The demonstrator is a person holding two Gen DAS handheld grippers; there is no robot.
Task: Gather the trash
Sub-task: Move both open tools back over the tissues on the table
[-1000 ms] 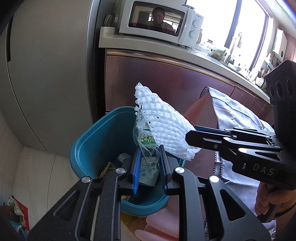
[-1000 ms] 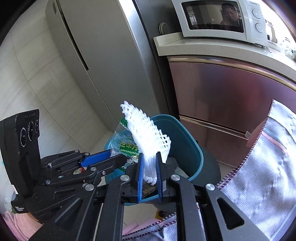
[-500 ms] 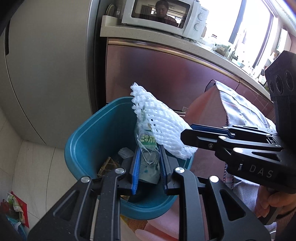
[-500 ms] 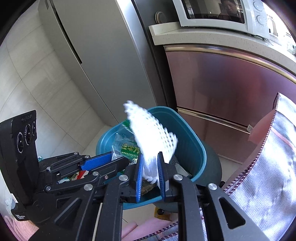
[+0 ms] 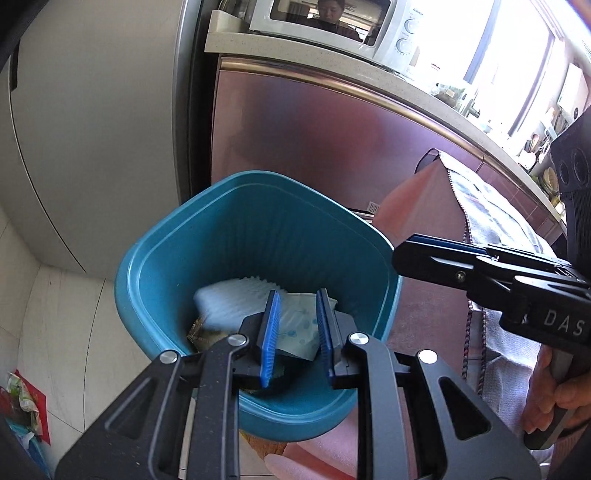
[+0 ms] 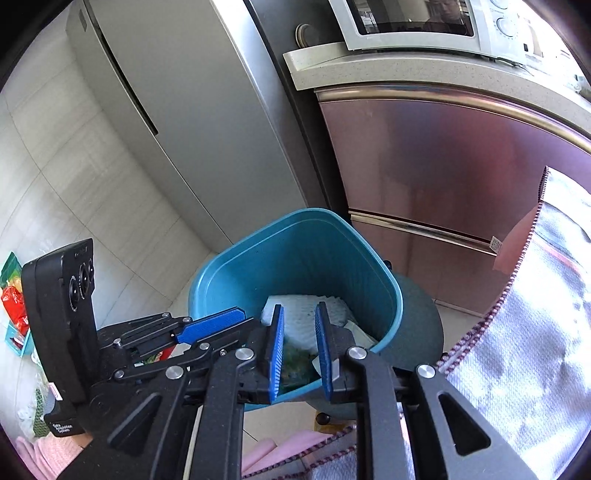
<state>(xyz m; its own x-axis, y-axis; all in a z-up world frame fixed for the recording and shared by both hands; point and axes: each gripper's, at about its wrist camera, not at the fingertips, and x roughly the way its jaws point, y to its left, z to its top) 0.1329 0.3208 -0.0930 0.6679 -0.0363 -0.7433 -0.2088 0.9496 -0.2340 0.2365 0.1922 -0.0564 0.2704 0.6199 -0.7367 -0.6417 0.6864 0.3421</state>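
Kitchen corner w/ a pale tile floor (image 5: 66, 295), and right in the middle sits the teal bin (image 5: 177, 236). Trash is already inside it: a white foam net sleeve (image 5: 229, 299) lying on top of the pile, w/ a clear printed snack bag (image 5: 295, 328) beside it and some darker scraps underneath that I can't make out.

Left hand-held gripper (image 5: 295, 332) hangs over the bin mouth w/ a modest gap btwn its blue pads, nothing pinched; the bag just shows thru the gap from below. Right hand-held gripper (image 6: 299, 347) is the same deal, jaws a bit apart, empty, aimed down into the bin (image 6: 306, 236).

So imo this is the drop step, basically done for these two bits. Next move prob calls for pulling both up clear of the rim and going for more litter; there's some colourful packaging on the floor (image 6: 14, 295) off to the side.

Around it: tall grey fridge (image 5: 92, 122) behind, brushed pinkish cabinet fronts (image 5: 314, 140), a microwave (image 5: 332, 26) up on the tabletop (image 5: 424, 83), bright window past that, and a grey cloth w/ a beaded edge (image 6: 535, 314) draped close by.
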